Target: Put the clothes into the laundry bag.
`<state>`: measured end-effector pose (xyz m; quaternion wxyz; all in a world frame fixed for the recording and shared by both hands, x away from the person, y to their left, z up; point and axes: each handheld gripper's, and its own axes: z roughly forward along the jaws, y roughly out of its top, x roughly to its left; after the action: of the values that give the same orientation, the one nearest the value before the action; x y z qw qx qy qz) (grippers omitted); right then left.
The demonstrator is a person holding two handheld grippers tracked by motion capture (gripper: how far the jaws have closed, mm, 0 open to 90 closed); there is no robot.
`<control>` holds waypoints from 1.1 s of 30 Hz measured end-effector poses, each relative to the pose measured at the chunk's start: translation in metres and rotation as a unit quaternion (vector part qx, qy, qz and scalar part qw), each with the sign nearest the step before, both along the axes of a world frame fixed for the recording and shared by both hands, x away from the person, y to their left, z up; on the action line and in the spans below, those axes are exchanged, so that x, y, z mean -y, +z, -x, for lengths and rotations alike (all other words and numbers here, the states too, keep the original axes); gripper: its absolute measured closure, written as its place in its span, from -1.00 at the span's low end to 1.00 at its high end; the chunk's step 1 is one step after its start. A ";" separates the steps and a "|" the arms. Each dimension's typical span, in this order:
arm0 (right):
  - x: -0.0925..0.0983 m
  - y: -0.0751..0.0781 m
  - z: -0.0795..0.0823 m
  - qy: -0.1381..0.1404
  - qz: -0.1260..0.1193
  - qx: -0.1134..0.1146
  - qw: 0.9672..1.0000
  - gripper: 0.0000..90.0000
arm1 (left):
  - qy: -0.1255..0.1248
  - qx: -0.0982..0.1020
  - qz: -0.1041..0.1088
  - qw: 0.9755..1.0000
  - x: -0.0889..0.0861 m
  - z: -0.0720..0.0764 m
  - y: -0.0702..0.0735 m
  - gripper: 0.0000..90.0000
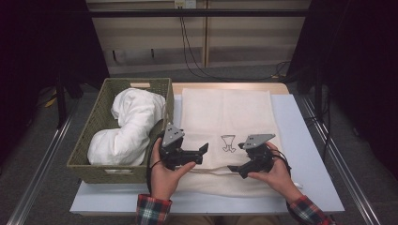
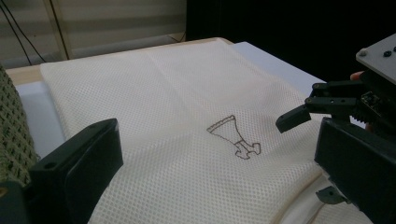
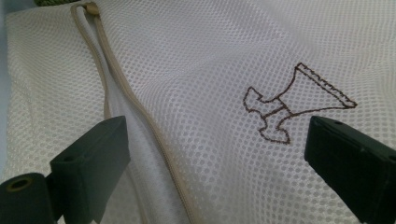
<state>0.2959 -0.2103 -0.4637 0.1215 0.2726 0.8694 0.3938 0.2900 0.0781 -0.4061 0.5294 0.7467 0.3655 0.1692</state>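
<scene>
A cream mesh bag lies flat on the white table, with a small brown stitched emblem near its front. My left gripper hovers open just left of the emblem, its jaws wide apart over the mesh. My right gripper is open just right of the emblem, low over the bag's front hem. In the right gripper view its jaws straddle the emblem and a beige drawstring cord. Neither gripper holds anything.
A green woven basket stands at the table's left, touching the bag's left side, with a bundled white cloth inside. Its wall shows beside my left jaw. Bare table lies right of the bag.
</scene>
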 end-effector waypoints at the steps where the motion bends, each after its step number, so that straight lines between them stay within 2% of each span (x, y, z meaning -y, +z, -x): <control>1: 0.000 0.000 0.000 0.000 0.000 0.000 1.000 -0.86 | 0.000 0.000 0.000 1.000 0.000 0.000 0.000 -0.98; 5: -0.003 -0.001 0.001 0.002 -0.003 -0.002 1.000 -0.85 | -0.007 -0.002 0.002 1.000 0.001 0.000 -0.002 -0.98; 13: -0.006 -0.009 0.001 0.005 0.018 0.001 1.000 -0.78 | -0.006 -0.006 -0.001 1.000 0.001 0.001 -0.003 -0.98; 14: -0.008 -0.011 0.000 0.005 0.025 0.003 1.000 -0.71 | -0.004 -0.005 -0.006 1.000 0.001 0.001 -0.003 -0.98; 16: -0.008 -0.012 0.000 0.006 0.027 0.003 1.000 -0.68 | -0.001 -0.006 0.000 1.000 0.001 0.001 -0.003 -0.98; 17: -0.009 -0.015 -0.001 0.006 0.040 0.005 0.999 -0.65 | -0.004 -0.006 0.002 1.000 0.002 0.000 -0.003 -0.98; 22: -0.007 -0.019 -0.003 0.005 0.039 -0.004 0.999 -0.57 | -0.007 -0.006 0.008 1.000 0.001 0.000 -0.004 -0.98; 23: -0.008 -0.019 -0.004 0.001 0.041 -0.002 0.999 -0.45 | -0.006 -0.004 0.006 1.000 0.001 0.000 -0.004 -0.98; 26: -0.009 -0.018 -0.004 0.004 0.038 -0.004 0.999 -0.36 | -0.007 -0.003 0.001 1.000 0.001 0.000 -0.004 -0.98; 27: -0.011 -0.018 -0.004 0.007 0.043 0.004 0.999 -0.25 | -0.007 -0.003 -0.002 1.000 0.001 0.000 -0.003 -0.98; 28: -0.012 -0.018 -0.004 0.012 0.035 0.001 0.999 -0.15 | -0.006 -0.003 0.002 1.000 0.002 0.000 -0.003 -0.98; 33: -0.013 -0.017 -0.004 0.021 0.041 0.010 0.999 0.01 | -0.007 -0.002 -0.003 1.000 0.003 0.000 -0.003 -0.97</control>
<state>0.2997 -0.1974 -0.4811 0.1331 0.2452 0.8890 0.3630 0.2897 0.0752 -0.4089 0.5278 0.7511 0.3606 0.1651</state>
